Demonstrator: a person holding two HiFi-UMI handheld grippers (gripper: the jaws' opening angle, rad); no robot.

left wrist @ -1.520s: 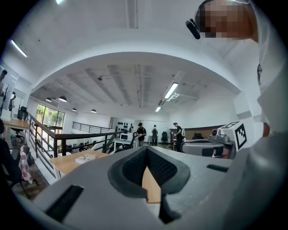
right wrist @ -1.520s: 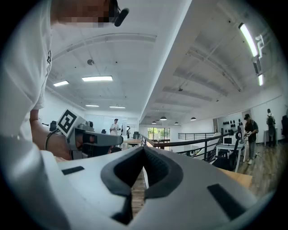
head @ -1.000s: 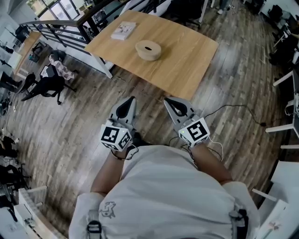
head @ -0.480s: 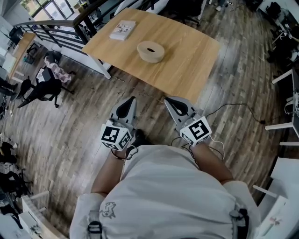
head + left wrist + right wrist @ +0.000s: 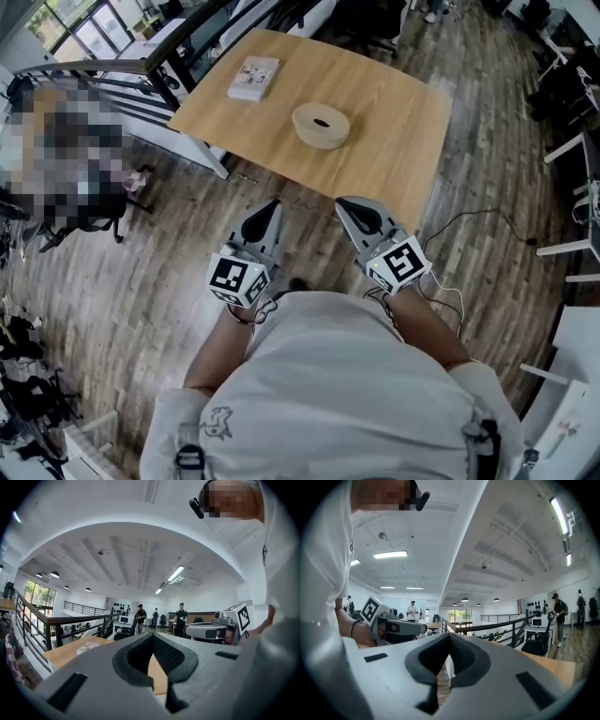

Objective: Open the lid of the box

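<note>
We hold our left grey two-jaw claw [image 5: 271,206] and right grey two-jaw claw [image 5: 343,203] side by side above the dark plank floor [image 5: 159,244], each with its jaws pressed together on nothing. The round beige box [image 5: 321,127] sits ahead of both claws, well apart, on the light wooden table [image 5: 405,141].

Grey left tool [image 5: 272,206] — tan wooden table [image 5: 394,131]

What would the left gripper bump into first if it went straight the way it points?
Probably the wooden table. The left gripper, jaws shut, points toward the table's near edge, with nothing in between. Height is hard to judge, so it might pass just above the tabletop.
</note>
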